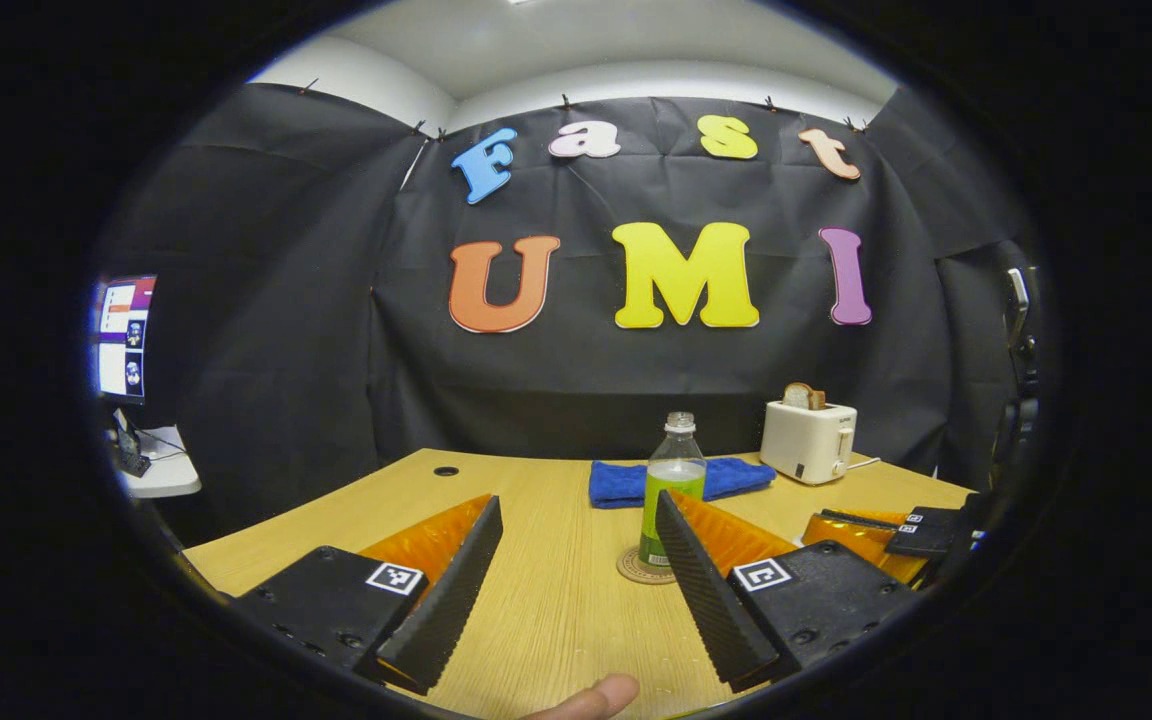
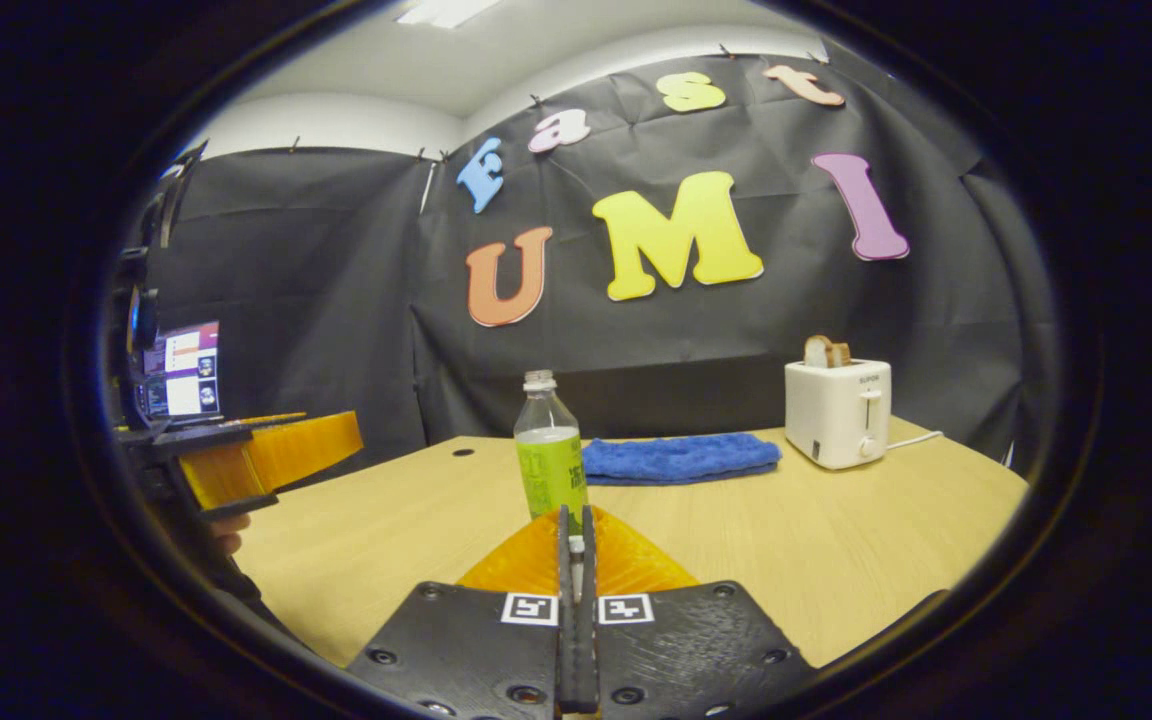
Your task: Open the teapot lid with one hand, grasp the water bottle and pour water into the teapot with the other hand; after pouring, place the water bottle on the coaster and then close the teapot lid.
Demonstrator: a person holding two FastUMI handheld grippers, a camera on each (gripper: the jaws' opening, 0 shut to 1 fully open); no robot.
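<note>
The water bottle [image 1: 673,480], clear plastic with a green label, stands upright on a round cork coaster [image 1: 634,568] on the wooden table [image 1: 556,600]. My left gripper [image 1: 578,505] is open, fingers wide apart with nothing between them; the bottle sits just behind its right finger [image 1: 701,580]. In the right gripper view the bottle [image 2: 548,455] stands straight ahead, beyond my right gripper [image 2: 574,518], whose fingers are pressed together with nothing held. The other gripper [image 2: 261,455] hovers at the left, above the table edge.
A folded blue towel [image 1: 681,480] lies behind the bottle, and a white toaster [image 1: 809,440] with a slice of bread stands at the back right. A monitor [image 1: 124,338] sits off the table to the left. A thumb tip [image 1: 591,698] shows at the bottom edge.
</note>
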